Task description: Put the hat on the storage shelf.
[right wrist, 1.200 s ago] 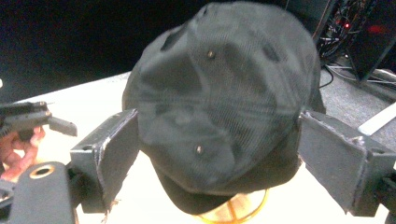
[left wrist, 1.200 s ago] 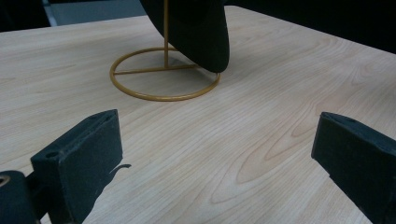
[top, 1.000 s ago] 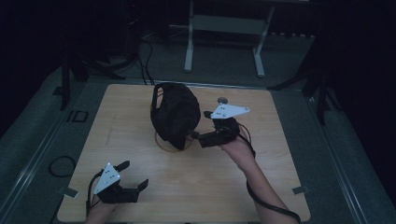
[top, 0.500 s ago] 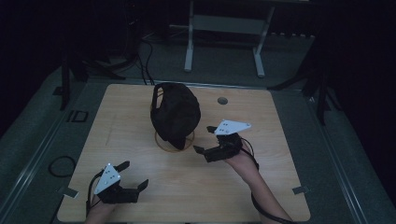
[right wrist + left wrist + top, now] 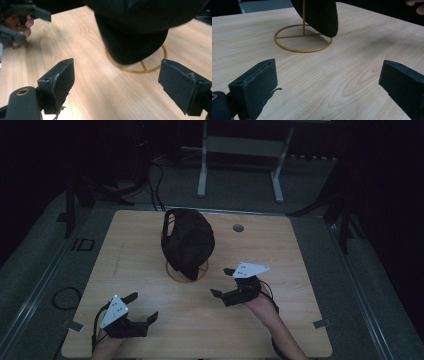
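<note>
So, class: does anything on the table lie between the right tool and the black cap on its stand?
Nothing visible does. Bare wood lies between the open right tool and the black cap hanging on its gold wire stand. The left tool sits well aside.

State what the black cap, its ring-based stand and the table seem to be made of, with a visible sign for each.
Cap: probably fabric, matt black, soft rounded folds, no shine.
Stand: likely thin metal wire with a gold-coloured finish, slightly glossy along the ring.
Table: pale wood or wood-look laminate, smooth, with visible grain lines.
</note>
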